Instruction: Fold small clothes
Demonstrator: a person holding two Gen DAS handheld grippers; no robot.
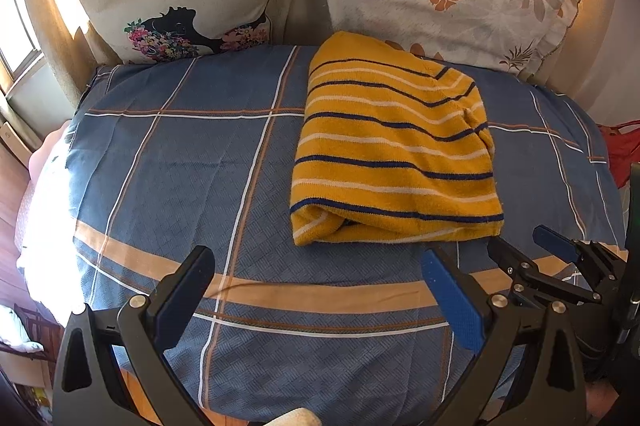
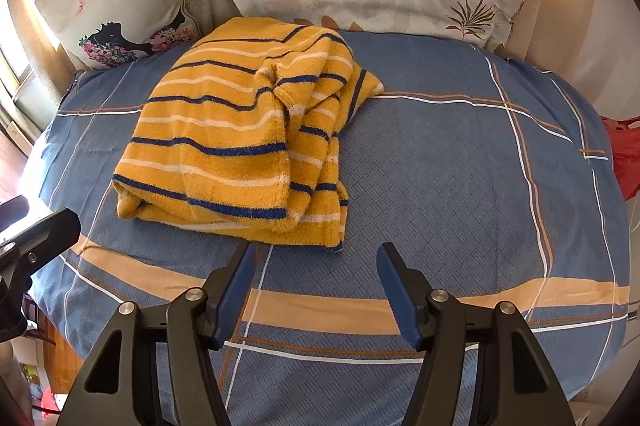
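Sweater [image 1: 394, 146], mustard with navy and white stripes, folded on blue plaid bedsheet [image 1: 180, 166], both grippers' jaws spread, empty.

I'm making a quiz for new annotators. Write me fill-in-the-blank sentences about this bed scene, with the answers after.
1. The folded garment is yellow with ____ and white stripes.
2. It lies on a ____ plaid bedsheet.
3. The left gripper and the right gripper both have their jaws ____.
4. Behind the garment stand ____ pillows.

Answers: blue; blue; open; two
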